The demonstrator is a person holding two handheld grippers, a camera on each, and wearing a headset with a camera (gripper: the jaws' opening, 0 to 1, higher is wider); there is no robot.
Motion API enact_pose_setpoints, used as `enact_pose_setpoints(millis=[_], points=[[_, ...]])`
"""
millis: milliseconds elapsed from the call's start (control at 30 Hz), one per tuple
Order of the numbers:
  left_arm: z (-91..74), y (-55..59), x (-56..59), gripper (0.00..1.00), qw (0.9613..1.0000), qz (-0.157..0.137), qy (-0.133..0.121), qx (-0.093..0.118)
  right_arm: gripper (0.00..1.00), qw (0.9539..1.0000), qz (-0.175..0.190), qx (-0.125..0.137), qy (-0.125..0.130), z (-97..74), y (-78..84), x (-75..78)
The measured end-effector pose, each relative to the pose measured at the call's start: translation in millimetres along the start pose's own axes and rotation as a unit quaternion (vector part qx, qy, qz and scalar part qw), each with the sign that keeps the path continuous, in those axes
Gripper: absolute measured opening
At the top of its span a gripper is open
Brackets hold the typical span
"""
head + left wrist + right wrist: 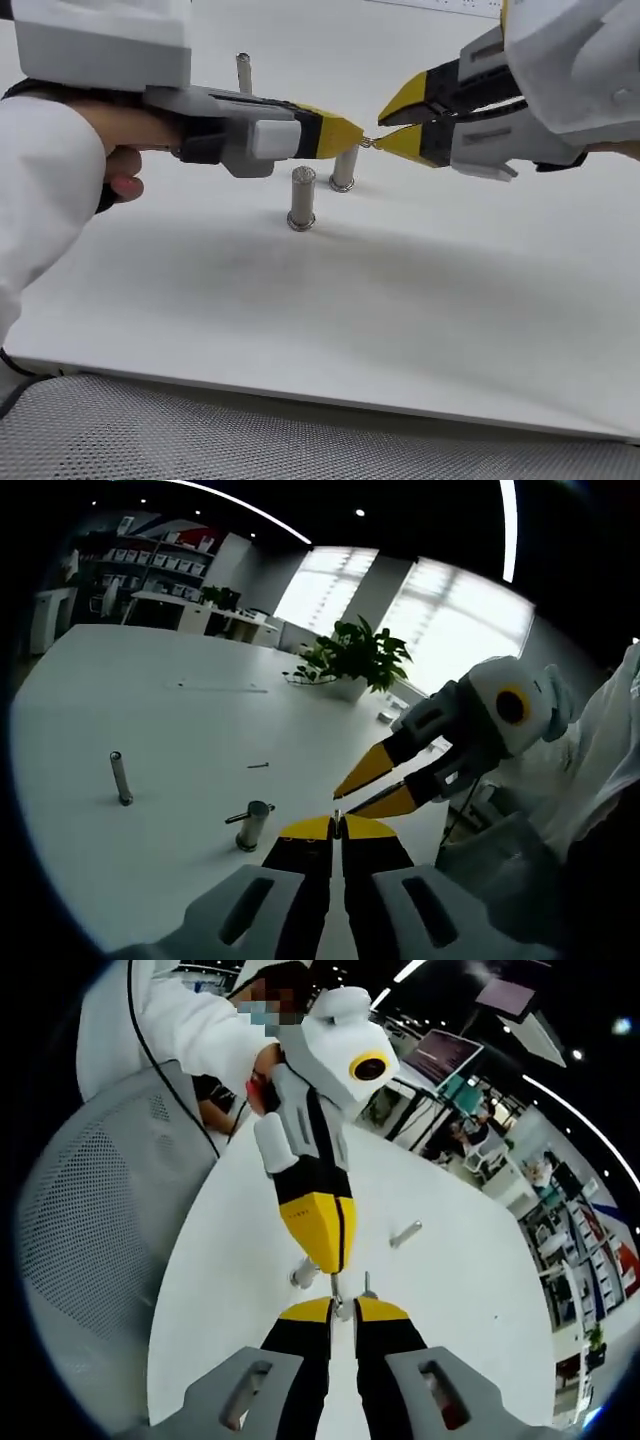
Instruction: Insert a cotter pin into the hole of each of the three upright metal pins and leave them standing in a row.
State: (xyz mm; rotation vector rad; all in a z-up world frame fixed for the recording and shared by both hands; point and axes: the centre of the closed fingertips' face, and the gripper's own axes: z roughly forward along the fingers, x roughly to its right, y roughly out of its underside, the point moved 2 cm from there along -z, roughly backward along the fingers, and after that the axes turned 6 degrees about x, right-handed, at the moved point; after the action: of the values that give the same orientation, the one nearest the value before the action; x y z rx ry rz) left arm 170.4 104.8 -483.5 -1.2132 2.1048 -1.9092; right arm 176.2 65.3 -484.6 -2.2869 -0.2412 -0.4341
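Closest to us are the grey mesh chair back and the front edge of the white table. At our left, a hand in a white sleeve holds the left gripper above the table, pointing right. Its yellow jaws are closed tight on a small cotter pin, which juts out from their tips.

The right gripper meets it from the right. Its jaws are parted only narrowly, with the tips just beside the cotter pin, and we cannot tell whether they touch it.

Below the two grippers, the nearest metal pin stands upright on the table. Just behind it stands the middle metal pin, its top hidden by the left gripper. In the left gripper view we see a thin piece sticking out sideways near the top of this pin.

Further back and well apart from the others, the far metal pin stands upright. Beyond the pins, in the left gripper view, a small thin piece lies flat on the table, and a potted plant sits near the far edge.
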Motion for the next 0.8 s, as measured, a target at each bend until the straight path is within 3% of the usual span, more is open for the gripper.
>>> enact_pose_setpoints(millis=[167, 200, 333, 433, 533, 800], points=[[-3.2, -0.5, 1.2, 0.0, 0.9998, 0.021, 0.007, -0.002, 0.01, 0.9985, 0.047, 0.013, -0.026, -0.2, 5.7, -2.8], [-4.7, -0.3, 1.8, 0.0, 0.9996, 0.028, 0.011, -0.003, 0.01, 0.9967, 0.069, 0.018, -0.039, -0.8, 8.0, -7.8], [-8.0, -0.3, 5.4, 0.0, 0.9988, 0.043, 0.023, -0.003, 0.02, 0.9929, 0.101, 0.031, -0.055, -0.1, 9.4, -11.1], [-10.2, 0.3, 8.4, 0.0, 0.9972, 0.066, 0.033, -0.006, 0.04, 0.9868, 0.136, 0.049, -0.072, 0.8, 6.6, -14.5], [-11.4, -1.2, 11.4, 0.0, 0.9952, 0.087, 0.045, -0.003, 0.03, 0.9834, 0.152, 0.057, -0.081, 3.1, 4.7, -12.2], [-13.7, 4.2, 21.5, 0.0, 0.9869, 0.142, 0.075, -0.02, 0.03, 0.9792, 0.16, 0.061, -0.11, 1.8, 0.6, -25.8]])
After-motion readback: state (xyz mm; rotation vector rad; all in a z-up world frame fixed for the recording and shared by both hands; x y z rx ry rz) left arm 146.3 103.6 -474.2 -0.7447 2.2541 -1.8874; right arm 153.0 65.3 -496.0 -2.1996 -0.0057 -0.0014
